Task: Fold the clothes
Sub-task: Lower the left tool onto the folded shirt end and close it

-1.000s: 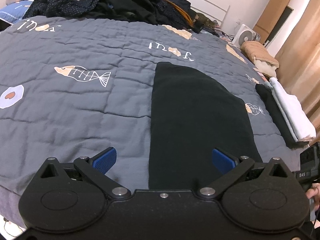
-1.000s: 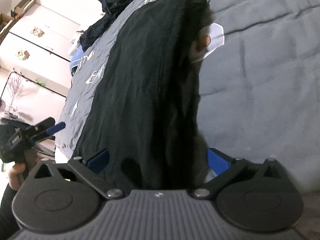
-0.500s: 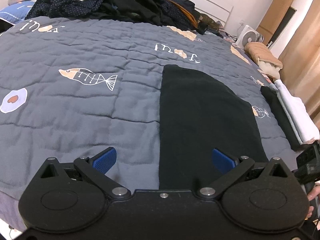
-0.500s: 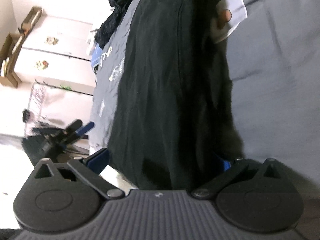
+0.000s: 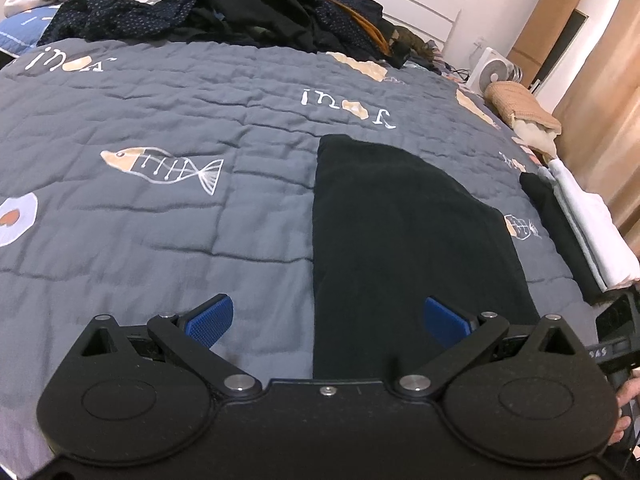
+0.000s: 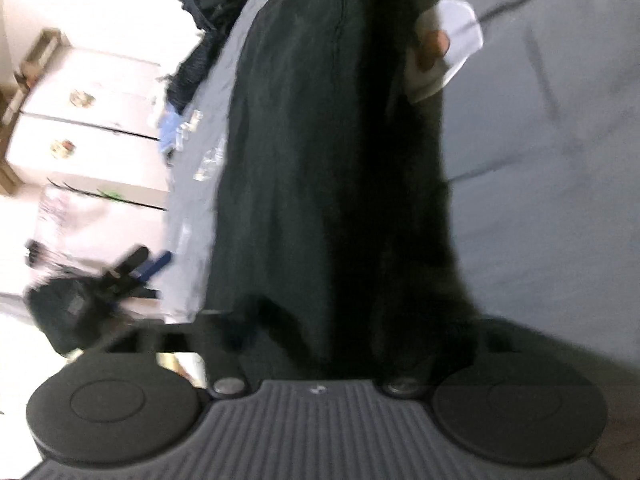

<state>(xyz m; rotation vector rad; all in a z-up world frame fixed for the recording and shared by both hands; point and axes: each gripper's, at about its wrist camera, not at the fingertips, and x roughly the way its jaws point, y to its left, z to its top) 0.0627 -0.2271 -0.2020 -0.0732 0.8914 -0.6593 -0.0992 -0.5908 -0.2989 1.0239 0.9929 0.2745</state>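
A: What does it all rest on?

B: A bed under a grey quilt (image 5: 160,240) printed with fish skeletons, eggs and white lettering. A heap of dark clothes (image 5: 248,12) lies at the far end against a white headboard (image 5: 420,4). On the right edge sit a folded stack (image 5: 576,220) of black and pale items and a tan bundle (image 5: 520,108), with a small white fan (image 5: 494,70) behind it and a curtain (image 5: 600,92) beyond. In the right wrist view, white cabinets (image 6: 88,120) stand past the bed.

A: And the garment?

B: A black garment (image 5: 400,232), plain and matte, already folded into a long flat panel. Its left edge is straight; its right edge slants, so it is narrow at the far end and wide near the camera. In the right wrist view it is blurred, with a seam running down its length.

A: Which way does it run?

B: Its long axis points from the near edge of the bed toward the headboard, right of the quilt's middle.

A: The tongs?

B: The left gripper (image 5: 328,316) hovers over the near end, blue pads spread wide and holding nothing. The right gripper (image 6: 320,344) has the cloth draped over its fingers, hiding them; I cannot tell whether it is clamped.
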